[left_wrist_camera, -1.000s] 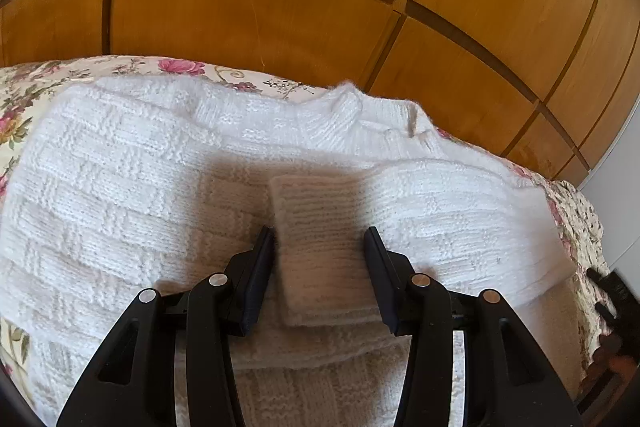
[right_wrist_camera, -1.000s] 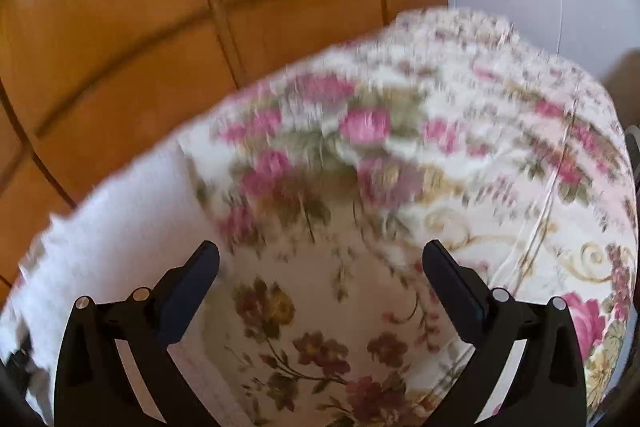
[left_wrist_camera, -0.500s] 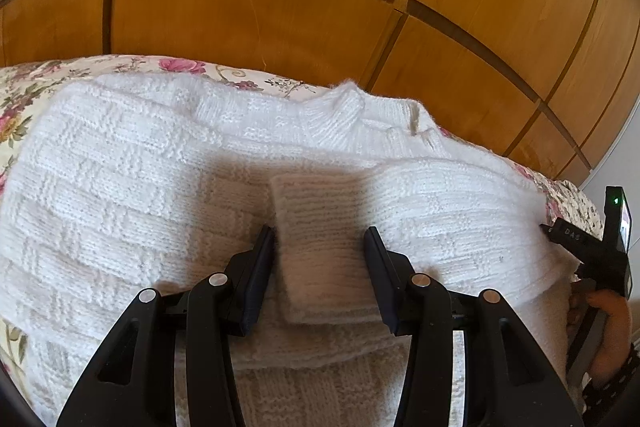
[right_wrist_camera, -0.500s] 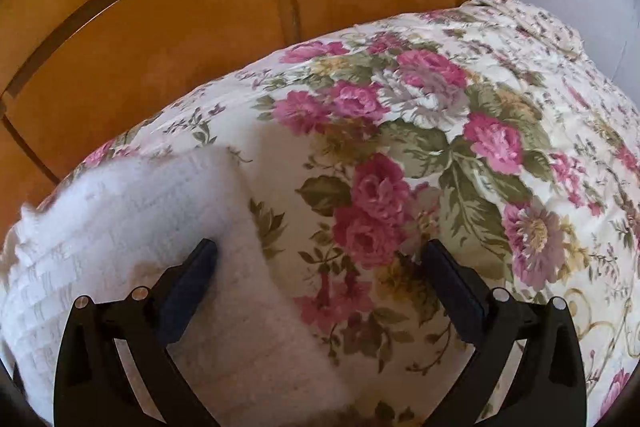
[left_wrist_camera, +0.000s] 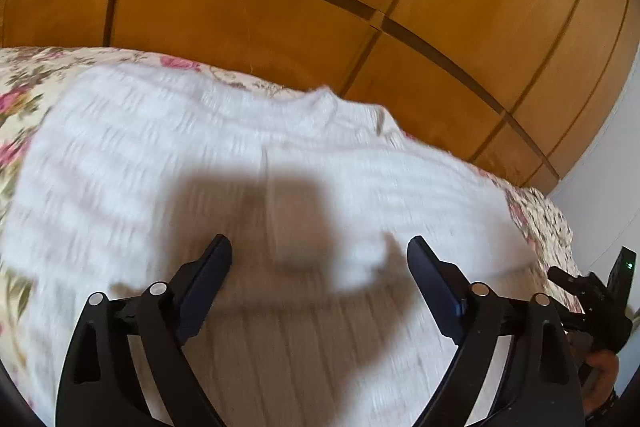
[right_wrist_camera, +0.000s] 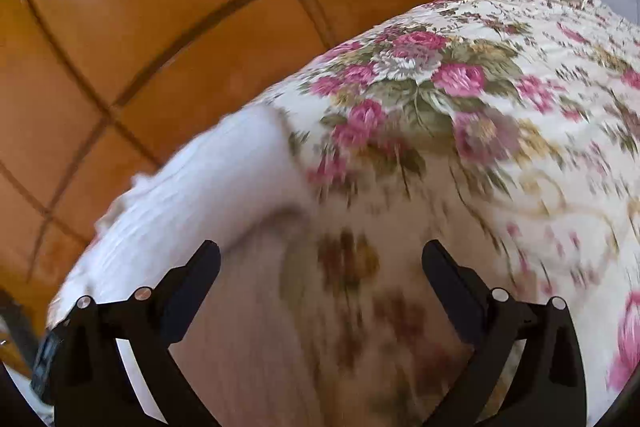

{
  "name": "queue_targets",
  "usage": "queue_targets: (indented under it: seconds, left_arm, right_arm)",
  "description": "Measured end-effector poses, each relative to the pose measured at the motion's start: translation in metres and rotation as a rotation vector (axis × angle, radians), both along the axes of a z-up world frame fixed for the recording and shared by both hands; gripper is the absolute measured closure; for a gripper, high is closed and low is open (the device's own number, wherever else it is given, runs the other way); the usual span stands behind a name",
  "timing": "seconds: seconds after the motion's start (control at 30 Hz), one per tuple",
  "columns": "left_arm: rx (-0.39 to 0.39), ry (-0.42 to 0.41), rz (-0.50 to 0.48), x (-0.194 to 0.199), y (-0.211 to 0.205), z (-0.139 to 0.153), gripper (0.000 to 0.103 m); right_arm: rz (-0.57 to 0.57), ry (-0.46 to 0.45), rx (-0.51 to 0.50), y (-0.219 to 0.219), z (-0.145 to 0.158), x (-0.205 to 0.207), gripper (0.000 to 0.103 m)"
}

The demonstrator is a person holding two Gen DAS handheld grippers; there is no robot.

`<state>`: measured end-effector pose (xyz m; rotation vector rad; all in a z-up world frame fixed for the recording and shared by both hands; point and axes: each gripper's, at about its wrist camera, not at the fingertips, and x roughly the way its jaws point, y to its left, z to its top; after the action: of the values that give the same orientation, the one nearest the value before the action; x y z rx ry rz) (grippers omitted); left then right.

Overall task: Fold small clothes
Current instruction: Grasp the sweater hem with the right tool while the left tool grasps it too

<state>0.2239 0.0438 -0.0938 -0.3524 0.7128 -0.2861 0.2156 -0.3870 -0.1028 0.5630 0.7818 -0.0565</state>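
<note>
Left wrist view: left gripper [left_wrist_camera: 319, 259] has just been opening, jaws wide, the folded-in sleeve cuff [left_wrist_camera: 294, 223] lying free between them on the white knitted sweater [left_wrist_camera: 132, 163] spread over the floral bedspread [right_wrist_camera: 500, 115]. Sleeve fold looks done; the open, empty right gripper [right_wrist_camera: 321, 263] probably takes the other side next.

My left gripper [left_wrist_camera: 319, 263] has just opened wide, nothing clamped; my right gripper [right_wrist_camera: 321, 269] is spread wide too, angled downward.
</note>
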Motion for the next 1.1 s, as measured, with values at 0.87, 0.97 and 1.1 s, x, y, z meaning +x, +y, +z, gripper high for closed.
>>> queue_targets:
  seconds: [0.87, 0.97, 1.1]
  left_arm:
    - [-0.136, 0.039, 0.092, -0.207, 0.106, -0.011, 0.010]
    - [-0.133, 0.027, 0.076, -0.224, 0.107, -0.015, 0.025]
    - [-0.106, 0.030, -0.015, -0.243, 0.094, -0.021, 0.033]
  right_arm:
    - [0.382, -0.046, 0.369, -0.011, -0.027, -0.170, 0.059]
    - [0.414, -0.037, 0.378, -0.005, -0.031, -0.177, 0.062]
    - [0.488, -0.026, 0.331, 0.013, -0.032, -0.184, 0.062]
